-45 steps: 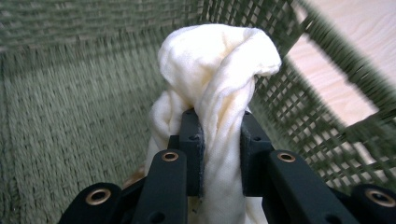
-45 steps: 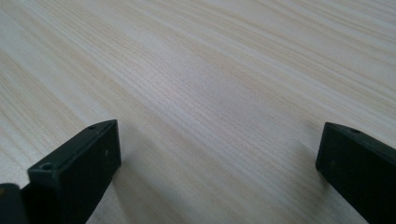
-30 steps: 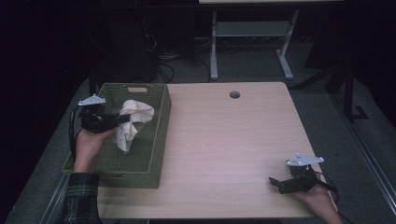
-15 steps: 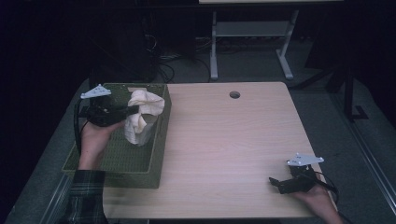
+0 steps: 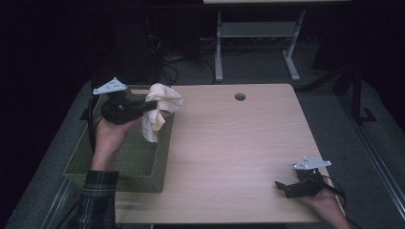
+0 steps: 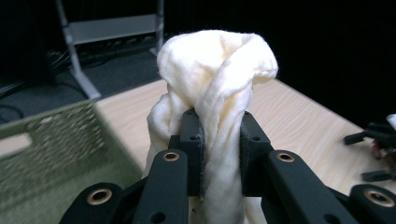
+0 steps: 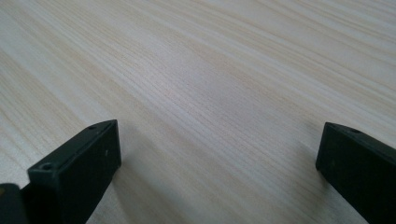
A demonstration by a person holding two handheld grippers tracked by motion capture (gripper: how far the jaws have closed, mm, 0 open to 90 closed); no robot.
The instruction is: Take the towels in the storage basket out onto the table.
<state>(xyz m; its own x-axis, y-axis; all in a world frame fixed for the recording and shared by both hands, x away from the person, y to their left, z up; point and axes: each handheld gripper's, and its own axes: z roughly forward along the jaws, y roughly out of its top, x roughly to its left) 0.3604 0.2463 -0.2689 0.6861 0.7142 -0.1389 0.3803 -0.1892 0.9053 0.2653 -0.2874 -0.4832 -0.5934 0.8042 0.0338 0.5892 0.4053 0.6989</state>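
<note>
Cloth (image 6: 212,88), cream and soft, bunches into a rounded knot above the left gripper (image 6: 219,154), with folds trailing down below. Its middle is pinched between the two black jaws, which clamp it from both sides. From the high view it hangs off the gripper above the far right corner of the green basket (image 5: 143,164), at the table's (image 5: 239,143) left side. The right gripper (image 7: 219,154) rests low over bare wood, jaws spread wide apart.
</note>
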